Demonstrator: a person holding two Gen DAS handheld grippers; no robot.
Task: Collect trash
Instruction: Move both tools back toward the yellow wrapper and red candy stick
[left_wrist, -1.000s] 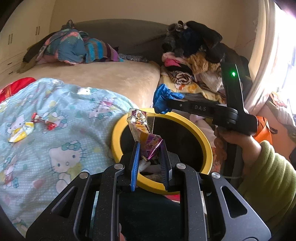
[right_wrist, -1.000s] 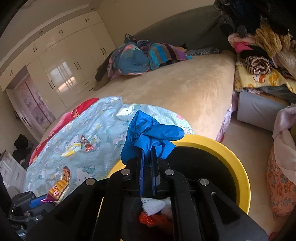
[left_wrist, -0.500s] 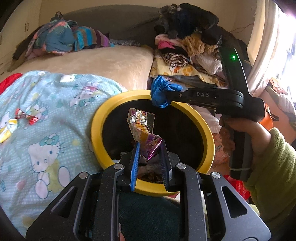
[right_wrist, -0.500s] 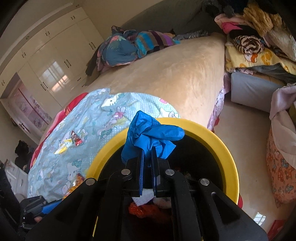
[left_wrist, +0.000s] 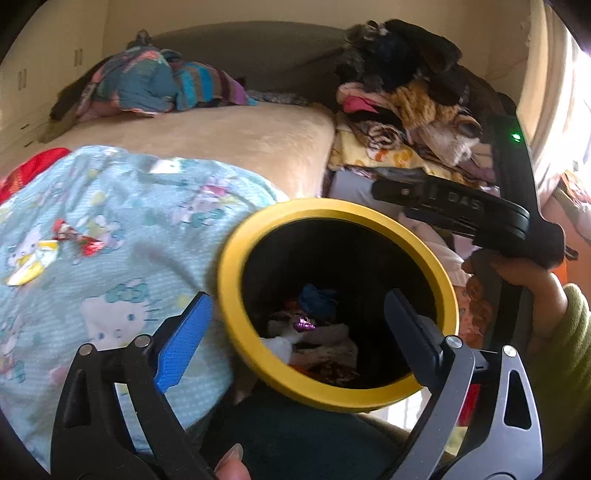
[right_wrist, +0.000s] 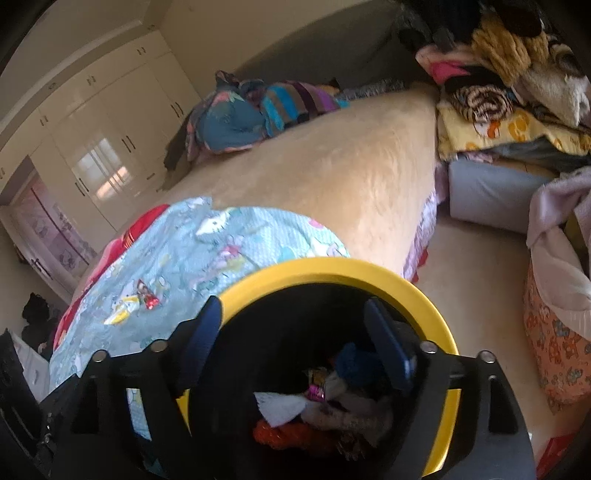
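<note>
A black bin with a yellow rim (left_wrist: 236, 236) (right_wrist: 436, 306) stands beside the bed. Inside lie a blue glove (left_wrist: 317, 299) (right_wrist: 354, 363), a purple foil wrapper (left_wrist: 304, 325) (right_wrist: 317, 393) and other trash. My left gripper (left_wrist: 295, 314) is open and empty over the bin's near rim. My right gripper (right_wrist: 291, 328) is open and empty above the bin; its body shows in the left wrist view (left_wrist: 461, 210). Two candy wrappers, red (left_wrist: 79, 240) (right_wrist: 147, 297) and yellow-white (left_wrist: 27, 266) (right_wrist: 120, 314), lie on the light blue cartoon-cat blanket (left_wrist: 122, 206) (right_wrist: 221, 251).
The beige bed (left_wrist: 229, 140) carries a heap of colourful bedding (left_wrist: 159, 85) at its far end. A tall pile of clothes (left_wrist: 410, 110) stands right of the bed. White wardrobes (right_wrist: 96, 140) line the far wall. A patterned orange bag (right_wrist: 554, 332) sits on the floor at right.
Both grippers have opened. The purple wrapper fell from the left gripper and the blue glove from the right; both now lie in the bin.
</note>
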